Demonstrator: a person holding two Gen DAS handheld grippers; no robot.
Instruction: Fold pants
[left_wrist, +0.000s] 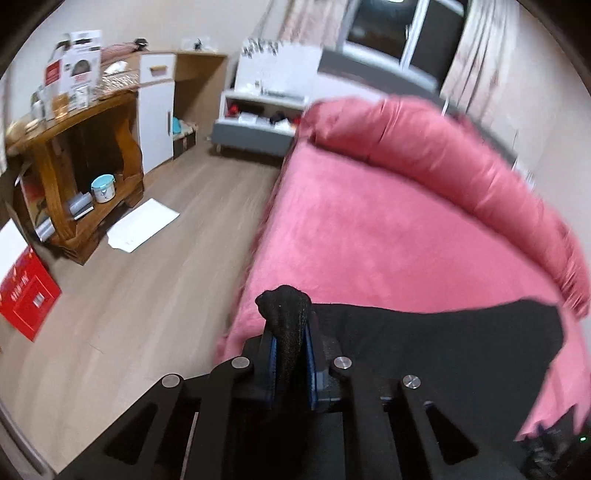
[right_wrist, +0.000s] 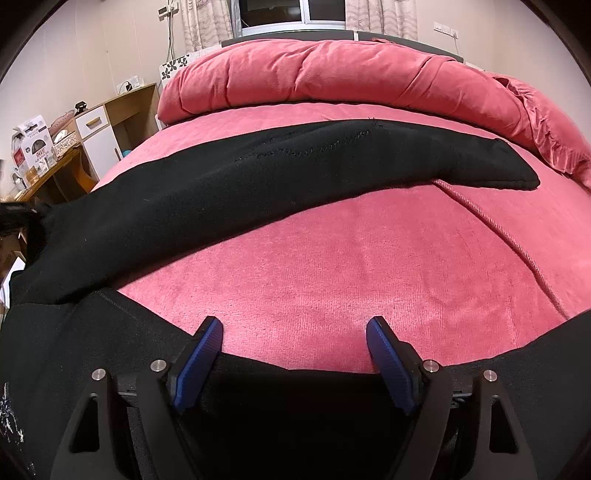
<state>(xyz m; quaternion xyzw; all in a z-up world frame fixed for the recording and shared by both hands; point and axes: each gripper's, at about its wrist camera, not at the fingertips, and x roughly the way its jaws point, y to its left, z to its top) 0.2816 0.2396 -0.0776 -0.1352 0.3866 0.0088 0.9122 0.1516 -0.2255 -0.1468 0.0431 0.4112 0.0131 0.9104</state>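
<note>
One bed (right_wrist: 369, 266), covered in pink plush, is carrying everything; one rolled pink quilt (right_wrist: 332, 70) is lying along its head end. One pair of black pants (right_wrist: 258, 173) is stretching across the bed, one leg running toward the far right corner with its hem (right_wrist: 509, 166) resting flat, the other part of the cloth draping near the front edge beneath the right gripper. Two grippers are working. The left gripper (left_wrist: 290, 347) is clenching a bunched fold of the pants between its jaws, close to the bed's left edge and over the floor (left_wrist: 147, 277). The right gripper (right_wrist: 295, 332) is hovering with its jaws spread wide, gripping nothing, black cloth lying under them and bare pink cover showing between the blue pads (right_wrist: 207, 339). Risks, largest first: the left side is sitting near the bed's edge, so a pull leftward is likely dragging the whole garment off toward the floor. Next, with only one gripper holding, lifting is probably twisting the long leg and leaving the fold crooked. Next, the plush cover appears grippy, so the far hem may be lagging and bunching. Smallest, the right jaws, closing low, may be pinching the bed cover along with the pants.
</note>
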